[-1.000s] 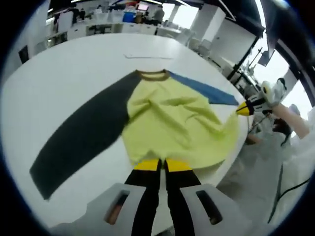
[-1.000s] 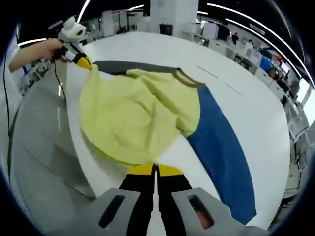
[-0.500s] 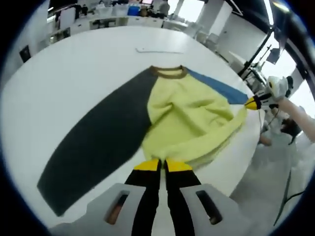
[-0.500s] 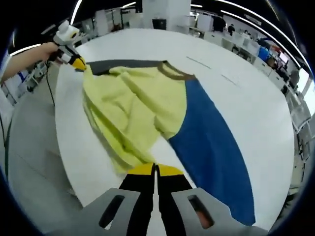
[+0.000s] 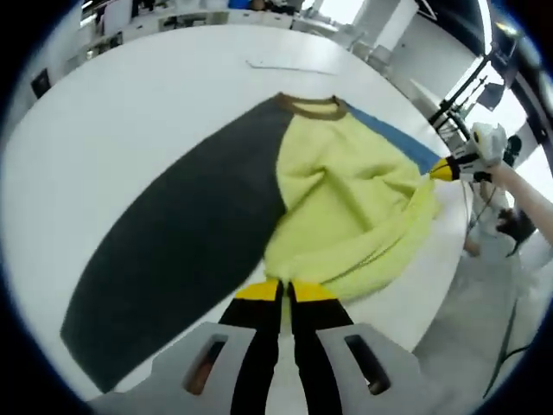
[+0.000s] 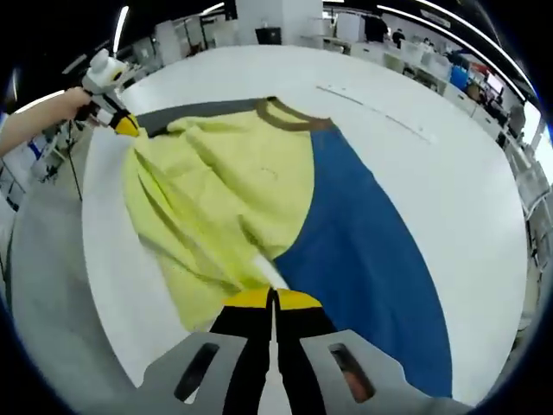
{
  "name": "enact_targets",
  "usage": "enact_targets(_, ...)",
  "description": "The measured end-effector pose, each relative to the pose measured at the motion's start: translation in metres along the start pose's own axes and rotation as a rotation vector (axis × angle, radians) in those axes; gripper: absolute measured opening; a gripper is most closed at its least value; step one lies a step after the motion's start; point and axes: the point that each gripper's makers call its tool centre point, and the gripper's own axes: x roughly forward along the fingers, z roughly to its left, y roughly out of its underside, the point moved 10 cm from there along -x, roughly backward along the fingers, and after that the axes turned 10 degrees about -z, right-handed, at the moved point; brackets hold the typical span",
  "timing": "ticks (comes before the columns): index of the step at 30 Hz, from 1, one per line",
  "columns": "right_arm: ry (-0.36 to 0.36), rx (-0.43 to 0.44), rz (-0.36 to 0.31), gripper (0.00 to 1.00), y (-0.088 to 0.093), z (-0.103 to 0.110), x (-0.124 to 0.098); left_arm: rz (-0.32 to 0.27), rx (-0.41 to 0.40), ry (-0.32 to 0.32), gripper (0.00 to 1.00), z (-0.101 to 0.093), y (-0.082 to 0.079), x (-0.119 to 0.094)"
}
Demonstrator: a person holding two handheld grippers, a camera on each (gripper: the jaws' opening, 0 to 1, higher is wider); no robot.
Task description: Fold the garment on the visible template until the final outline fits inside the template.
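Both my hand-held grippers, left (image 5: 283, 292) and right (image 6: 272, 299), pinch the hem of the garment (image 5: 346, 199). It's soft, light, bunching cloth. I'd grip seams and corners, sliding it over the table (image 5: 130, 104).

The shirt (image 5: 346, 207) is soft matt cloth, creased across its yellow body. The table (image 5: 130, 112) looks smooth, white and faintly glossy. Each claw (image 6: 273, 298) looks like hard matt plastic.

The garment's (image 5: 346, 199) hem corners vanish between both closed jaw pairs, and its far sleeve hides behind yellow folds.
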Motion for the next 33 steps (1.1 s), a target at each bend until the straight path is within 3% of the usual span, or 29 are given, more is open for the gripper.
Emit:
enact_targets(21, -0.008, -0.002, 0.010, 0.01, 0.001, -0.005, 0.018, 0.048, 0.002, 0.014, 0.00, 0.008, -0.001, 0.018)
enact_targets(33, -0.027, -0.064, -0.008, 0.01, 0.003, -0.005, 0.022, 0.064, 0.006, 0.016, 0.01, 0.008, 0.002, 0.022)
